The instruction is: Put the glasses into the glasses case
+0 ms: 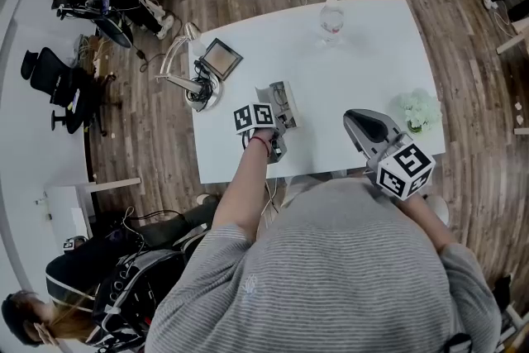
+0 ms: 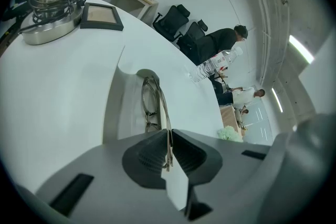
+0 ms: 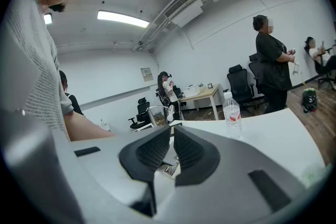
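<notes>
The glasses point(image 2: 149, 105) have a thin dark frame and lie folded in a pale open glasses case point(image 2: 119, 93) on the white table point(image 1: 364, 54). My left gripper point(image 2: 169, 140) is shut on one thin temple arm, which runs back from the lenses into the jaws. In the head view the left gripper point(image 1: 278, 110) sits near the table's front left. My right gripper point(image 1: 364, 129) hovers over the front right edge, well apart from the case. The right gripper point(image 3: 172, 147) holds nothing, its pads almost touching.
A water bottle point(image 1: 331, 19) stands at the far edge. A desk lamp point(image 1: 195, 83) and a small framed picture point(image 1: 221, 58) occupy the left side. A pale green flower bunch point(image 1: 420, 111) lies at the right edge. People and office chairs stand around the table.
</notes>
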